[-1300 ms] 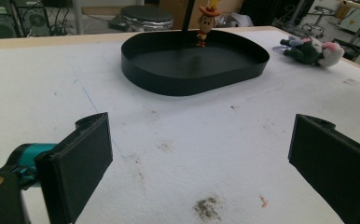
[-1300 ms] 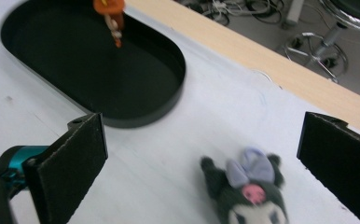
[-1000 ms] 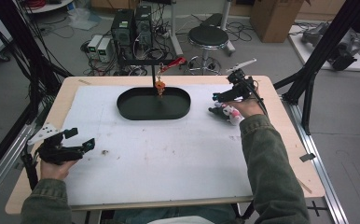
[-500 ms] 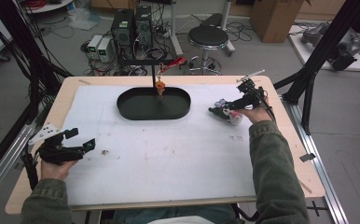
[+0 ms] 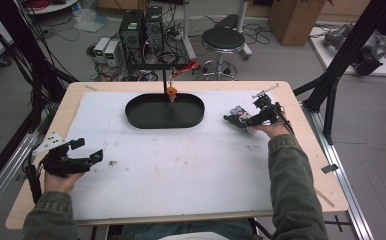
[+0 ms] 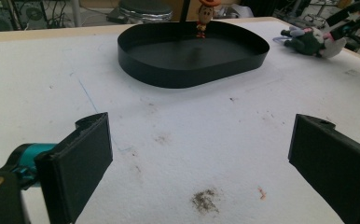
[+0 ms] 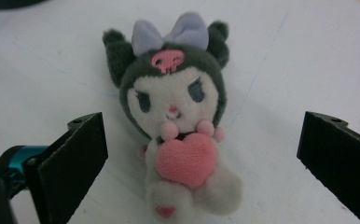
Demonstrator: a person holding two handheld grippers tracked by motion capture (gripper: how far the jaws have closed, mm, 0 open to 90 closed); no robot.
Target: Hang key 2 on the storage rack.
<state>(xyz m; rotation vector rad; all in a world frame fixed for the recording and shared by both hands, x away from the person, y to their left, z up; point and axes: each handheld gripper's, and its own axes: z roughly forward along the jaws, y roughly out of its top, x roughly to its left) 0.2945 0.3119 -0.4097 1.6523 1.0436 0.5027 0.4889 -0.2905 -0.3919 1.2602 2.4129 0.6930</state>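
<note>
**Right gripper drawn back to the plush, jaws wide**

Since the frame a second ago, the right gripper (image 5: 241, 120) has slid toward the table's right edge and turned, so that its jaws now point left at the plush (image 5: 239, 116); the plush itself has stayed at the same spot. Nothing has shifted on the left side: the left gripper (image 5: 88, 150) sits where it was, near the table's (image 5: 181, 175) left front corner.

From the bottom right of the high view, the right forearm reaches forward in a green sleeve, with the hand (image 5: 271, 129) low over the table behind the plush. On the left, the hand (image 5: 58, 175) rests low over the table near the front edge, its gripper aimed at the middle of the table.

Seen from the right gripper view, the right gripper (image 7: 201, 163) is spread wide, one jaw on either side of the plush (image 7: 178, 116), neither touching it. It lies on its back on the white table, head away from the camera, pink heart on its chest. Equally wide apart and holding nothing is the left gripper (image 6: 199, 154), over bare table. Beyond it the black tray (image 6: 192, 70) holds a small figure (image 6: 205, 14) at its far rim.
</note>
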